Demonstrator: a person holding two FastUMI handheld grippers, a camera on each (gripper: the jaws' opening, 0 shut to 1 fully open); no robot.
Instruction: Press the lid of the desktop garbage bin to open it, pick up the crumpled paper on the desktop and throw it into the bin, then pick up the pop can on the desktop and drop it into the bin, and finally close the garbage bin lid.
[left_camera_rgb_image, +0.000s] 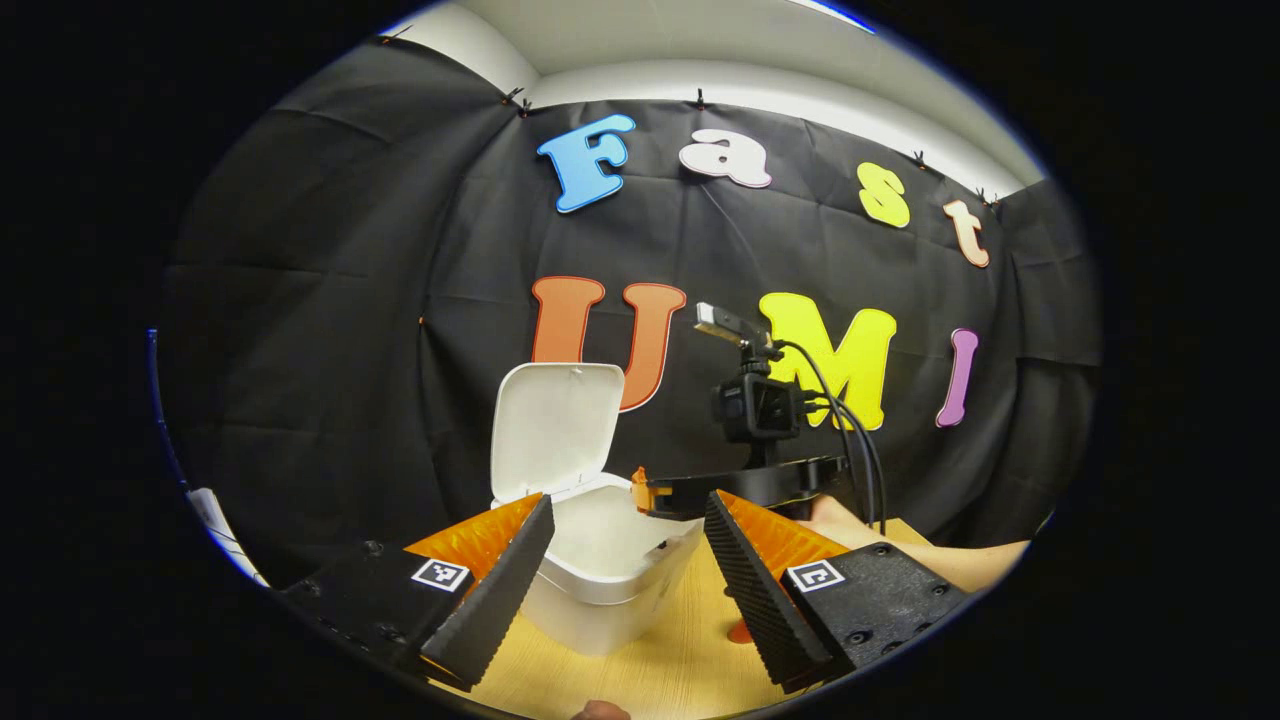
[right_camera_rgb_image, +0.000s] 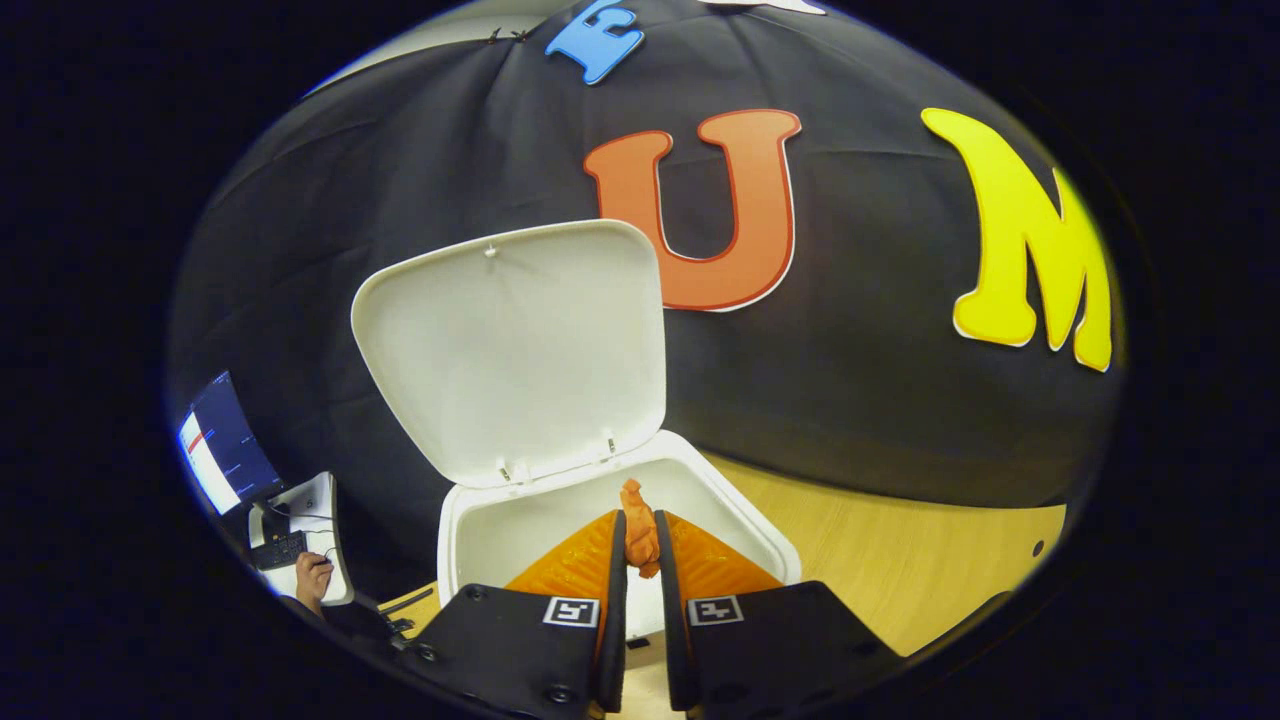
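Overhead, black cloth walls the booth above one pale wooden desktop (left_camera_rgb_image: 660, 670). One white garbage bin (left_camera_rgb_image: 610, 575) sits lower centre, lid (right_camera_rgb_image: 515, 350) raised. Left gripper (left_camera_rgb_image: 630, 545) gapes empty; right gripper (right_camera_rgb_image: 640, 545) pinches orange crumpled paper (right_camera_rgb_image: 638, 535) over the bin.

Both pictures are bright enough to see things well. The light seems to come from above, where a pale ceiling (left_camera_rgb_image: 700, 40) shines at the top of the left gripper view. The white bin (left_camera_rgb_image: 610, 570) and its lid (right_camera_rgb_image: 515, 350) look clean and soft, with no hard glare. The inside of the bin is a bit grey with shade. The dark wall (left_camera_rgb_image: 330, 300) soaks up the light and shows faint folds. The counter (right_camera_rgb_image: 900, 540) looks warm and even. Both views bend a lot near the edges, so straight lines curve. The middle is sharp. The edges look a little fuzzy, with a thin blue rim.
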